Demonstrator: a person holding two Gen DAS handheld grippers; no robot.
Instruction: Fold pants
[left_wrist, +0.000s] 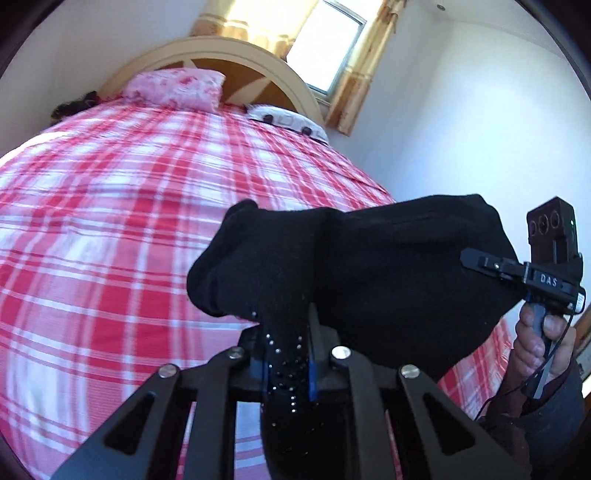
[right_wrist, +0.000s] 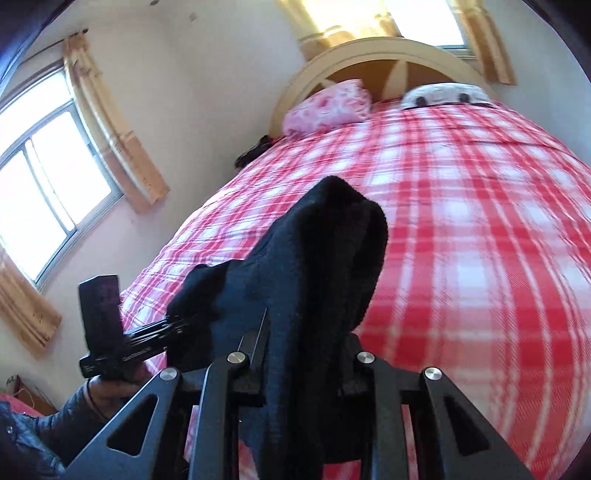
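Black pants (left_wrist: 369, 266) hang in the air above a bed, stretched between my two grippers. My left gripper (left_wrist: 288, 332) is shut on a studded part of the pants, which droops down between its fingers. My right gripper (left_wrist: 476, 260) shows at the right of the left wrist view, clamped on the other end of the cloth. In the right wrist view the right gripper (right_wrist: 303, 332) is shut on a bunched fold of the pants (right_wrist: 325, 251), and the left gripper (right_wrist: 173, 325) grips the cloth at the lower left.
The bed has a red and white plaid cover (left_wrist: 110, 221). A pink pillow (left_wrist: 173, 88) and a white patterned pillow (left_wrist: 288, 122) lie by the curved headboard (right_wrist: 369, 55). Windows with tan curtains (right_wrist: 110, 122) stand on the walls.
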